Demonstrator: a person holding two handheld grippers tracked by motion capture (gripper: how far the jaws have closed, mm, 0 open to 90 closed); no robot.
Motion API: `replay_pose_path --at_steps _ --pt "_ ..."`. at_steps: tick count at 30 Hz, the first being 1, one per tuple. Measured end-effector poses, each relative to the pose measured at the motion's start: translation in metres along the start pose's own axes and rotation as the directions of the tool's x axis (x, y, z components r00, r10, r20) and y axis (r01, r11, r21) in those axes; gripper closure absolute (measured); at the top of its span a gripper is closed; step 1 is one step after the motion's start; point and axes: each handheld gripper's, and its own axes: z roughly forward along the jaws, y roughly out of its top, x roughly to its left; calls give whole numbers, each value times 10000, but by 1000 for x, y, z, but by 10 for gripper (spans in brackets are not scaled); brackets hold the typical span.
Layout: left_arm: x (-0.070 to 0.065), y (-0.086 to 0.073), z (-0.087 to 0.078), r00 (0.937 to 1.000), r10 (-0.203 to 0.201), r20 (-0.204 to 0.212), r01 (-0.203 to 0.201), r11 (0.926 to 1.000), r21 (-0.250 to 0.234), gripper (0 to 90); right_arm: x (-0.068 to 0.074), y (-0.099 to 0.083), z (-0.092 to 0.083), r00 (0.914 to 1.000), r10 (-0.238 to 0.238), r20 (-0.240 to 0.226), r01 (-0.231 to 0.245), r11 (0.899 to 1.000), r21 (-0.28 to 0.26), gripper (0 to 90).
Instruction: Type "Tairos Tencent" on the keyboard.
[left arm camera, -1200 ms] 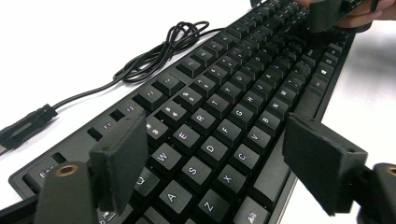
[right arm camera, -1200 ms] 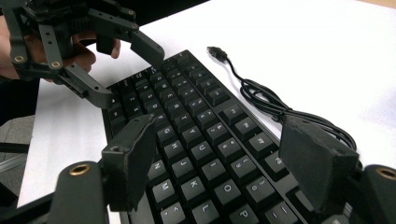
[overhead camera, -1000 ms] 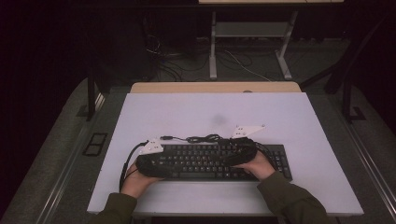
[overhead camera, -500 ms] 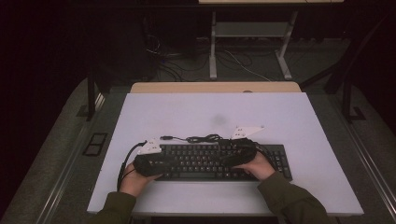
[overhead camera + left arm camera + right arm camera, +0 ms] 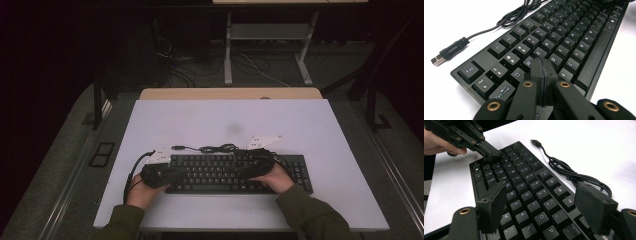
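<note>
The keyboard (image 5: 235, 172) lies flat near the front edge of the surface (image 5: 320, 125). The left gripper (image 5: 541, 72) has just closed; its jaws are pressed together with nothing between them, the tip resting on the keys near W and E. The right gripper (image 5: 544, 210) holds its jaws wide above the J and K rows. I think the closed tip could slip and press two keys. The left gripper view shows key letters; the high view shows the cable (image 5: 215, 148) toward the far edge.
</note>
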Motion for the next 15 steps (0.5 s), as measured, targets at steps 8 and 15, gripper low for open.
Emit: replay_pose_path --at_steps 8,15 --pt "1 -1 0 10000 -28 70 28 10000 5 892 0 0 0 10000 -8 2 8 10000 6 255" --pt "5 -3 1 9996 -174 200 173 9998 45 893 0 0 0 10000 3 24 -3 10000 -11 255"
